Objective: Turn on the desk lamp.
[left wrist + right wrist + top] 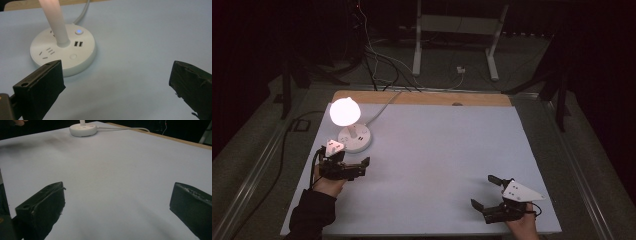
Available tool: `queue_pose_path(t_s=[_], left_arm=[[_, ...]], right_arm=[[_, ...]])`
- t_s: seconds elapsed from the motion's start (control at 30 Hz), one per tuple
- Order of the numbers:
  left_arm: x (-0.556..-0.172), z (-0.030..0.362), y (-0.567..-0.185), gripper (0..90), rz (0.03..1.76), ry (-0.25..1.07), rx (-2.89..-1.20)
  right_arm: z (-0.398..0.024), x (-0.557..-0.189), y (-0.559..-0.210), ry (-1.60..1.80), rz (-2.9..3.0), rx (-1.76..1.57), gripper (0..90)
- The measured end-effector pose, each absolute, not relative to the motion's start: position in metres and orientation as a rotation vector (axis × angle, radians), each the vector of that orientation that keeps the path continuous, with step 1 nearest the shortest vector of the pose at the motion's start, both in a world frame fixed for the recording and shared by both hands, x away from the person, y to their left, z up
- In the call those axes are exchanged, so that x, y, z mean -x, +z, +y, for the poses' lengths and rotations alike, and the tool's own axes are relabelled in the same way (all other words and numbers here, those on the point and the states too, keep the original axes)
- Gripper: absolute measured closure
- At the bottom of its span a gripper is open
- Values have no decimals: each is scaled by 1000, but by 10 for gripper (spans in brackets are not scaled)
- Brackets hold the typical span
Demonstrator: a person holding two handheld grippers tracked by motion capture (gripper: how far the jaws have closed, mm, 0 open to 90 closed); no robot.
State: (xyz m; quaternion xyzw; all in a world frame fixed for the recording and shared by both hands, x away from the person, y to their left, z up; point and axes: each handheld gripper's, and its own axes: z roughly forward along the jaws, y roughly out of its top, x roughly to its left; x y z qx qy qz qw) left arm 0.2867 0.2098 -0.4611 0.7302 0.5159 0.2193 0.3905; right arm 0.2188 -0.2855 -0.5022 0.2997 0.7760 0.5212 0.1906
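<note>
Both pairs of my jaws stand wide apart, grasping nothing. My left gripper (357, 167) hovers just beside the lamp base (63, 48), which sits lit near the table's (437, 150) far left corner, its stem (56, 22) rising to the glowing bulb (344, 111). My right gripper (484, 192) rests well apart, near the front edge. Reaching for the button (79, 31), I judge a jaw could knock the stem and tip the lamp, or snag its cord (384, 107).

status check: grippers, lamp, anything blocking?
Left gripper open, empty, just short of the lit white desk lamp with round socket base. Right gripper open, empty, near table edge. Lamp on, blue indicator lit. Nothing between jaws and base.
</note>
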Motion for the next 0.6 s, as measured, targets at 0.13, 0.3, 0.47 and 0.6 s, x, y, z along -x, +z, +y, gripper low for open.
queue_pose_path(t_s=[0.13,0.3,0.47,0.6], left_arm=[[-280,210,-465,4,1293,560,-1883],[-269,213,-470,4,1274,544,-1899],[-258,215,-475,3,1240,532,-1936],[-251,217,-480,3,1232,518,-1960]], right_arm=[[-286,-219,-503,1465,2181,-847,0],[-285,-219,-503,1461,2184,-844,0],[-285,-219,-503,1460,2186,-848,0],[-284,-219,-503,1457,2190,-848,0]])
